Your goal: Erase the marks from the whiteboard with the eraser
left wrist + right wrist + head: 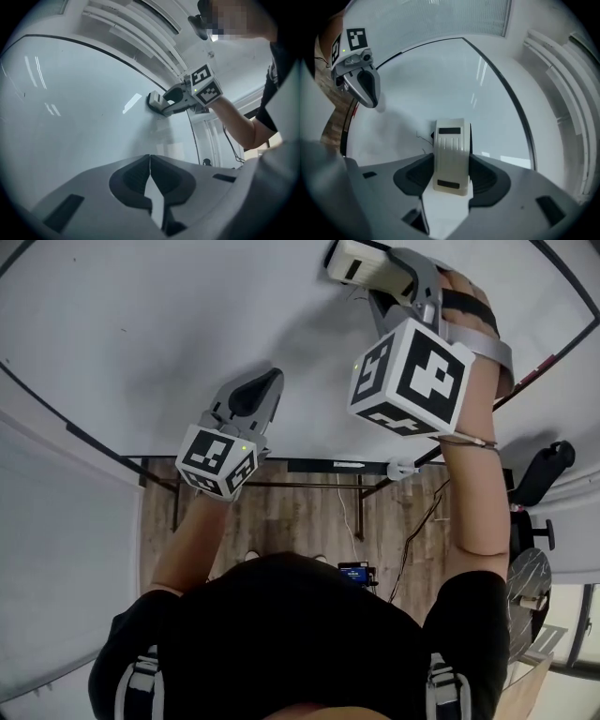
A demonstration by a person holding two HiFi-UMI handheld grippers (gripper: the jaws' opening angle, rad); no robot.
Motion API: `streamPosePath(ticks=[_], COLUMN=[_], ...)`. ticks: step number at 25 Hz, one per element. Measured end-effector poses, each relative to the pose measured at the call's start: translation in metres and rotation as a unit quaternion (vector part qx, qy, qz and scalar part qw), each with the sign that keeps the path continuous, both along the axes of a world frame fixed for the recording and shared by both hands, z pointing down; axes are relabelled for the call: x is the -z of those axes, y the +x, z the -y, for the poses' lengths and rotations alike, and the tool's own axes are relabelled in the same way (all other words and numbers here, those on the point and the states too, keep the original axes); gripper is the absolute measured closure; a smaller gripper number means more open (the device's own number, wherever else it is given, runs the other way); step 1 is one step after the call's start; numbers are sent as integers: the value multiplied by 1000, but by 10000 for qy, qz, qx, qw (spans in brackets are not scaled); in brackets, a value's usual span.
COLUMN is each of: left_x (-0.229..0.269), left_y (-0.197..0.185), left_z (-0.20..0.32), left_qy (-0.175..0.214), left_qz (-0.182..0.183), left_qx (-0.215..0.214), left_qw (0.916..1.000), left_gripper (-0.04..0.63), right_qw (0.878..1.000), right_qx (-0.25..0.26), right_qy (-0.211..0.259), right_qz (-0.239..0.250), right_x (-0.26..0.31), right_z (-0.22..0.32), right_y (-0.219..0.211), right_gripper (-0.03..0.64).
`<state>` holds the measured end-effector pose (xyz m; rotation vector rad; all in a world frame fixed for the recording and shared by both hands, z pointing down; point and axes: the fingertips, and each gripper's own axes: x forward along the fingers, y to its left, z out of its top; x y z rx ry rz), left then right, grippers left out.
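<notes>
The whiteboard (pixel 141 343) stands upright in front of me. My right gripper (pixel 375 273) is shut on a cream eraser (pixel 354 262), whose pad is flat against the board near its upper middle. In the right gripper view the eraser (pixel 450 154) sits upright between the jaws, and thin dark marks (pixel 423 137) show just to its left. My left gripper (pixel 258 390) is shut with nothing in it, lower and to the left, its tip close to the board. The left gripper view shows its jaws touching (pixel 150 161) and the eraser (pixel 154 101) beyond.
A dark frame (pixel 75 432) edges the board. Its bottom ledge (pixel 319 465) carries a marker (pixel 347 464). Below are a wooden floor (pixel 309 521) with cables and a black chair (pixel 544 474) at the right. Window blinds (pixel 440 18) hang past the board's far edge.
</notes>
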<state>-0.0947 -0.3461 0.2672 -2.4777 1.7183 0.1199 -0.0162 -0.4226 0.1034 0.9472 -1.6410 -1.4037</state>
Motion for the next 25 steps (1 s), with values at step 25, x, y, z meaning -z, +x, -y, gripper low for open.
streamPosePath(ticks=[25], left_x=[-13], left_y=[-5], left_z=[-14], left_qy=[-83], left_qz=[94], left_qx=[117], left_qw=[9999], left_gripper=[588], right_qw=[9828], right_qx=[783], right_qy=[-1643], right_qz=[-310], right_x=[-235], right_z=[-45], right_y=[7], right_gripper=[382])
